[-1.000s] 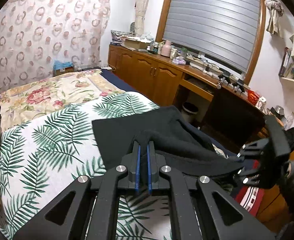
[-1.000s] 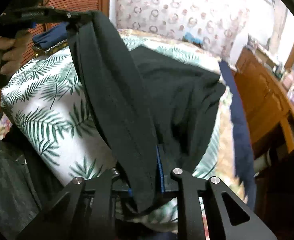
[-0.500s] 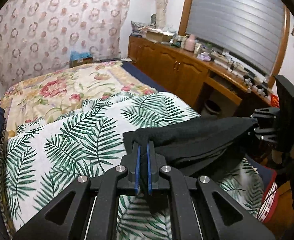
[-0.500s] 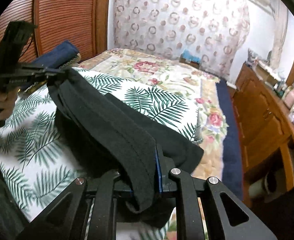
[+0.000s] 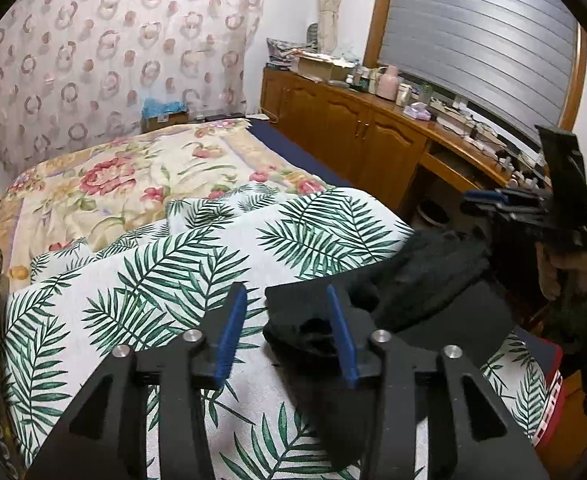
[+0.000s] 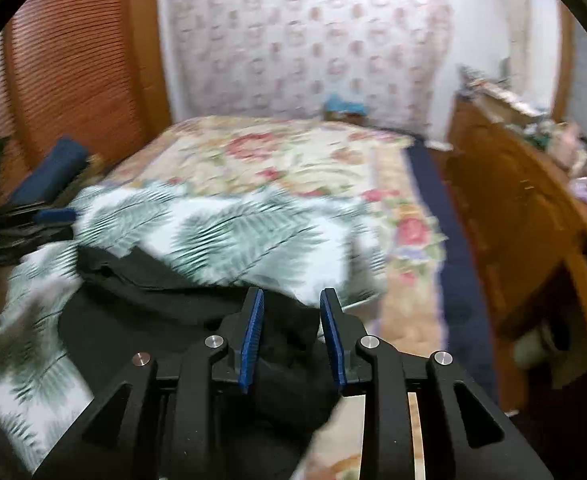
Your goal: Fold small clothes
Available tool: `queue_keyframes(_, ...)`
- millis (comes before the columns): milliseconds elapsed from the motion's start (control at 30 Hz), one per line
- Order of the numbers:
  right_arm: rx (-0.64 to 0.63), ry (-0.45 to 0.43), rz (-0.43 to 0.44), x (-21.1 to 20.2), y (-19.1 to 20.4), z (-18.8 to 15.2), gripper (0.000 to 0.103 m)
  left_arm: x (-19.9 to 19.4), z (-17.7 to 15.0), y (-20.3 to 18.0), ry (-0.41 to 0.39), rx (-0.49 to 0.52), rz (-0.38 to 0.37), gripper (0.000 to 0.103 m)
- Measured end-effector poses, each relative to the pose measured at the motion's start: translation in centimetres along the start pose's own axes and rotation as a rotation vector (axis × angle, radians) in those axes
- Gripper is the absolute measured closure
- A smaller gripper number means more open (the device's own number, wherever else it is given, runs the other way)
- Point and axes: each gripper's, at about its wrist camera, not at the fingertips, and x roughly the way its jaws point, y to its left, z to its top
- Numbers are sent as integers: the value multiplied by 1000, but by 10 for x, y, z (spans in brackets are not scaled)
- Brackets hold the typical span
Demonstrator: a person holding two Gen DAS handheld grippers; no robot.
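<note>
Nearby, black garment on leaf-print blanket; wooden cabinets beyond.

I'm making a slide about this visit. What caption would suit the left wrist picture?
Open left gripper above a crumpled black garment on a leaf-print sheet, with the right gripper open beside it.

A home bedroom: a bed under a floral bedspread and a palm-leaf quilt. A patterned curtain hangs behind it, and cluttered wooden cabinets line the shuttered window
</note>
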Motion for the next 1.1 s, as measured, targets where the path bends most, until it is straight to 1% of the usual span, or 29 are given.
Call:
queue_keyframes(67, 17, -6, -5, -3, -3, 2, 72, 2, -2, -1, 18, 16, -17, 37)
queue_keyframes(100, 20, -9, -7, -6, -2, 1, 69, 4, -4, -2, 29, 25, -25, 32)
queue_keyframes(133, 20, -15, -21, -10, -1, 0, 61, 6, -7, -3, 42, 36, -34, 30)
queue_keyframes(167, 24, -18, -26, -12, 0, -3, 53, 9, -11, -3, 58, 47, -35, 30)
queue_keyframes(300, 50, -16, -22, -21, 2, -18, 45, 28, -18, -2, 116, 66, -14, 30)
queue_keyframes(367, 79, -9, -15, -23, 3, -27, 39, 37, -20, 0, 137, 63, -14, 30)
queue_keyframes(433, 102, -4, 12, -25, 4, -32, 37, 48, -18, 3, 156, 62, -2, 30)
queue_keyframes(500, 110, 15, 70, -23, 5, -38, 37, 55, -14, 5, 155, 59, -3, 30)
queue_keyframes(567, 100, 39, 45, -17, 10, -45, 37, 61, -9, 8, 158, 53, -1, 30)
queue_keyframes(633, 121, 63, 63, -7, 5, -49, 37, 70, -3, 12, 165, 42, 2, 30)
queue_keyframes(700, 151, 86, 69, 3, 0, -51, 34, 78, -1, 14, 175, 35, -3, 30)
queue_keyframes(800, 180, 89, 59, 12, -8, -48, 24, 88, -1, 19, 200, 9, -30, 30)
queue_keyframes(833, 201, 92, 59, 15, -13, -48, 21, 89, 0, 20, 195, 2, -35, 30)
queue_keyframes(933, 257, 107, 106, 25, -18, -49, 20, 91, 0, 18, 195, 11, -44, 30)
queue_keyframes(1100, 305, 108, 174, 35, -25, -53, 20, 92, 1, 12, 188, 32, -60, 30)
